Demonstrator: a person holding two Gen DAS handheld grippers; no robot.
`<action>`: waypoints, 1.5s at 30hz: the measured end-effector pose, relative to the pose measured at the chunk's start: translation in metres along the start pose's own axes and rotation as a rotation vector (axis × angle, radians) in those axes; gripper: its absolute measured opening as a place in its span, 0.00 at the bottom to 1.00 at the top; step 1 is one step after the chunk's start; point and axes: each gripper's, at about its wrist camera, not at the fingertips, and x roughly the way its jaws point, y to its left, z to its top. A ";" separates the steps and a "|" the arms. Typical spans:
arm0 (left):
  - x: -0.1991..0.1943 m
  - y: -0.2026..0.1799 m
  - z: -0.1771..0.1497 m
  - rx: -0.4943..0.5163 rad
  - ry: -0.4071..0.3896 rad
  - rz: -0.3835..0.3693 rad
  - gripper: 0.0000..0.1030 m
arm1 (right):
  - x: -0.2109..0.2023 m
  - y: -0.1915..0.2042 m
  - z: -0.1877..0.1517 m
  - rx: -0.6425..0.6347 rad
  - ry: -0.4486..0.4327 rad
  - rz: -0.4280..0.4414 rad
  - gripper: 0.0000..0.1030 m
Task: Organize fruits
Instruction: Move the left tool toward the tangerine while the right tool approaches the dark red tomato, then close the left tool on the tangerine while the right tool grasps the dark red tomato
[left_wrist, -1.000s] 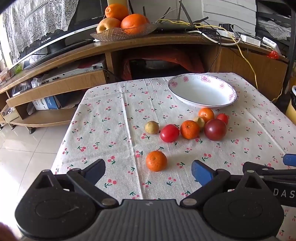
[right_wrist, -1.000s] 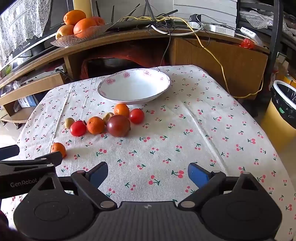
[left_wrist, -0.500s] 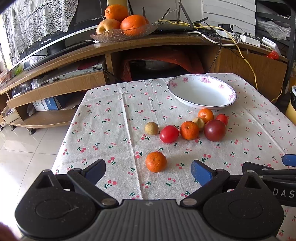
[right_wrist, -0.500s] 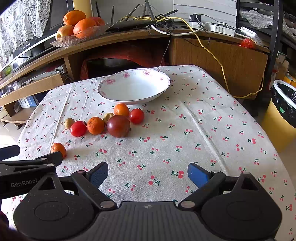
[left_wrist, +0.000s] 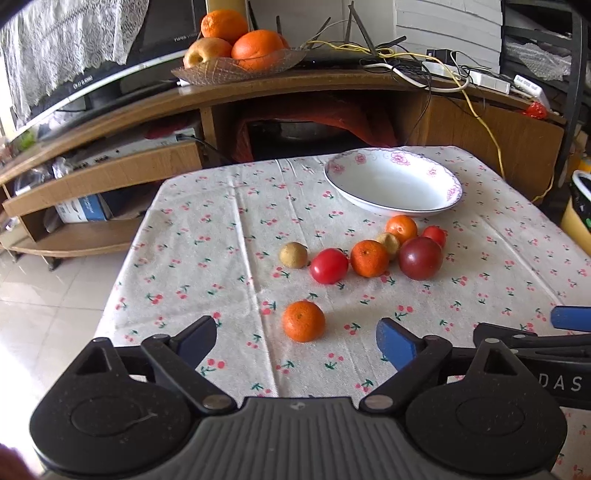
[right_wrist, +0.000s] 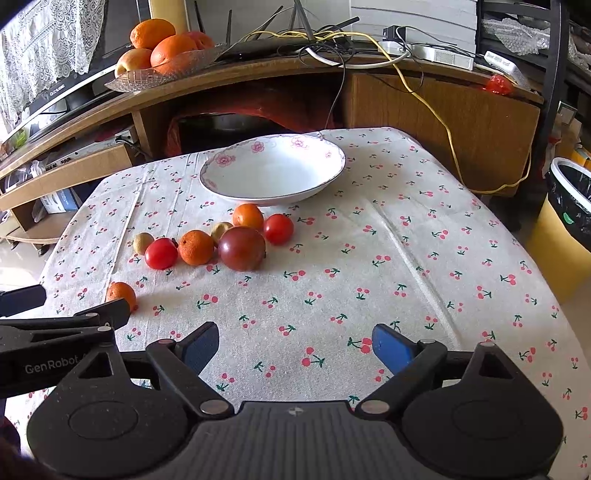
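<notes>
A white flowered bowl stands empty at the far side of the cherry-print tablecloth; it also shows in the right wrist view. Before it lie several fruits: a dark red tomato, two red tomatoes, mandarins and two small brownish fruits. One mandarin lies alone, just ahead of my left gripper, which is open and empty. My right gripper is open and empty over bare cloth, with the cluster ahead to its left.
A wooden TV bench behind the table carries a glass dish of oranges and cables. A yellow bin stands right of the table. The table's left edge drops to tiled floor.
Both grippers have crept slightly forward toward the fruits. Nothing on the table has moved.
</notes>
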 end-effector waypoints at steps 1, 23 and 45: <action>0.000 0.001 -0.001 -0.002 0.000 -0.003 0.97 | 0.000 0.000 0.000 -0.002 0.002 0.004 0.82; 0.024 0.011 0.004 0.012 0.020 -0.021 0.88 | 0.025 0.006 0.021 -0.085 0.022 0.133 0.67; 0.048 0.002 -0.003 0.082 0.006 -0.036 0.65 | 0.082 0.017 0.044 -0.167 0.015 0.220 0.52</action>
